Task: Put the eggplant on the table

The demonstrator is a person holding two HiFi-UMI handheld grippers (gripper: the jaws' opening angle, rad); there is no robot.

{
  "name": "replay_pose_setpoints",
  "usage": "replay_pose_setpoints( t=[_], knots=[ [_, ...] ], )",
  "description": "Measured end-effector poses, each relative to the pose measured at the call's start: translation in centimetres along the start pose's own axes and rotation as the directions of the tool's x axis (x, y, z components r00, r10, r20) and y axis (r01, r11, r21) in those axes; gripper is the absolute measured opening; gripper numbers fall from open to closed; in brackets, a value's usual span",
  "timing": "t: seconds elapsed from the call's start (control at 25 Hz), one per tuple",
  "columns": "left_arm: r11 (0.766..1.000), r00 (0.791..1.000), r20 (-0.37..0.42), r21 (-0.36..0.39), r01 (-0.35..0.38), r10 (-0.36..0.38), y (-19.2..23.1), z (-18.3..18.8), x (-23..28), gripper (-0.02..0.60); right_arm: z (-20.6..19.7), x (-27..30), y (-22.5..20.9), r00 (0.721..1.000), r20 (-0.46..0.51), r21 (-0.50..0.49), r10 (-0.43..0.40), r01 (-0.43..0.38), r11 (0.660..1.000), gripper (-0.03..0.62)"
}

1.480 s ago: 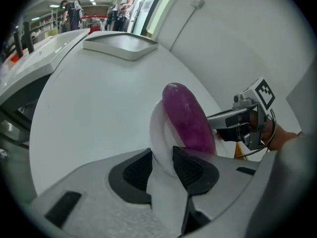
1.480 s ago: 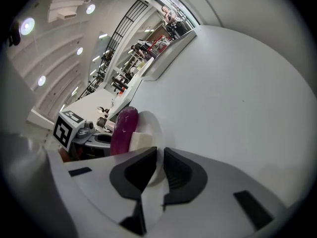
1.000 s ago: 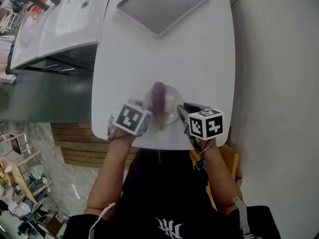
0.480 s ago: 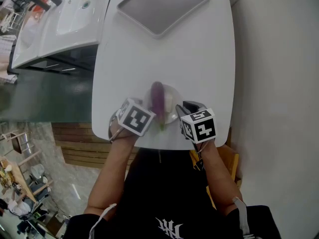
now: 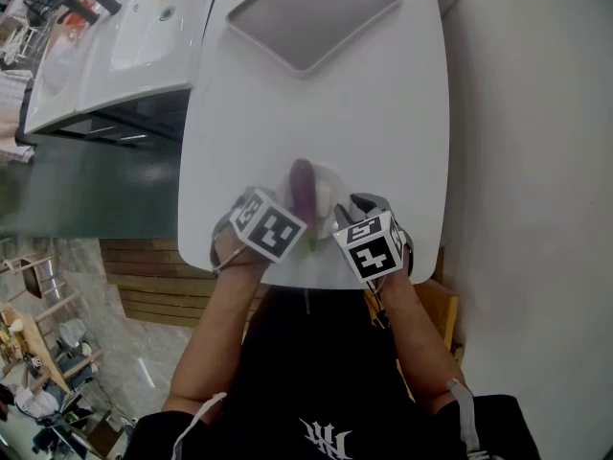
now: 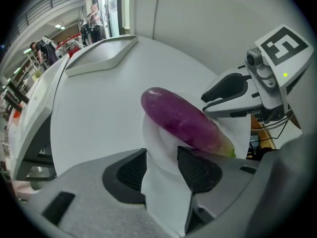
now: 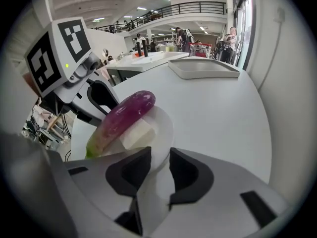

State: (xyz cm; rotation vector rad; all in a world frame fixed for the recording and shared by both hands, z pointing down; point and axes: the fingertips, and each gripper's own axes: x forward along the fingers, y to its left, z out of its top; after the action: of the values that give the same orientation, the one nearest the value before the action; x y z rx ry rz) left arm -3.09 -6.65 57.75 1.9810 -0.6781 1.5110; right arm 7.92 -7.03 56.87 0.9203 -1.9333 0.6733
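Head view first: where is the eggplant (image 5: 303,188)?

On a small round white plate (image 5: 331,220) near the close edge of the smooth white oval surface (image 5: 316,103), between the two grippers. It has not yet been set on the surface itself.

What does it look like?

Long, plump and glossy purple, fading to a pale green stem end. A pale squarish block (image 7: 138,133) lies on the plate beside it.

And the left gripper (image 6: 162,165)?

Its jaws have just been opening and stand wide apart. The plate's thin rim runs into the gap between the dark ribbed pads, but neither pad presses on it. The eggplant lies just beyond the jaws' tips, slanting off to their right, stem end nearest.

The right gripper (image 7: 159,168)?

Also just been opening, jaws apart by a narrower gap, with the plate's rim between them and nothing gripped. The eggplant is ahead and left of those jaws.

Anything further out?

A flat grey rectangular tray (image 5: 311,12) with rounded corners, well beyond both jaws.
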Motion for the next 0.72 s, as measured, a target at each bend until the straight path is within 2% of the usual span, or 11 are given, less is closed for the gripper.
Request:
replay_pose_setpoints(
  t=[0.08,0.16,0.24,0.32,0.4,0.48,0.52,0.64,0.72],
  knots=[
    [1.000,1.000,0.022,0.006,-0.001,0.001,0.1,-0.1,-0.3,0.172,0.0,-0.1,-0.1,1.000,0.008,0.009,-0.004,0.004,1.000,0.103],
    [1.000,0.999,0.051,0.008,-0.004,0.003,0.4,-0.2,-0.8,0.167,0.3,-0.6,-0.6,0.999,0.040,0.038,-0.015,0.013,0.999,0.055],
    [1.000,0.995,0.104,-0.006,0.005,-0.004,0.8,-0.2,-1.8,0.166,1.1,-1.3,-1.1,0.995,0.098,0.083,-0.006,-0.002,0.997,0.044],
    [0.999,0.983,0.183,-0.029,0.026,-0.020,1.2,0.0,-3.1,0.158,2.1,-2.2,-1.0,0.981,0.189,0.123,0.052,-0.076,0.990,0.044],
    [0.997,0.963,0.267,-0.044,0.056,-0.042,1.4,-0.1,-4.8,0.132,3.3,-3.7,-0.2,0.944,0.301,0.121,0.137,-0.180,0.976,0.040],
    [0.994,0.932,0.352,-0.033,0.105,-0.087,1.1,-0.8,-6.4,0.047,3.8,-5.7,0.9,0.897,0.394,0.092,0.202,-0.257,0.962,0.020],
    [0.990,0.911,0.395,-0.015,0.137,-0.120,0.6,-1.3,-7.2,0.031,3.7,-6.6,1.4,0.875,0.428,0.080,0.226,-0.286,0.955,0.015],
    [0.971,0.839,0.495,0.050,0.233,-0.227,-1.9,-3.8,-9.0,0.012,2.4,-9.4,3.5,0.818,0.500,0.084,0.282,-0.370,0.925,0.009],
    [0.951,0.786,0.548,0.065,0.302,-0.286,-3.7,-5.7,-9.9,0.008,1.6,-11.1,5.1,0.784,0.545,0.099,0.297,-0.412,0.906,0.008]
  ],
)
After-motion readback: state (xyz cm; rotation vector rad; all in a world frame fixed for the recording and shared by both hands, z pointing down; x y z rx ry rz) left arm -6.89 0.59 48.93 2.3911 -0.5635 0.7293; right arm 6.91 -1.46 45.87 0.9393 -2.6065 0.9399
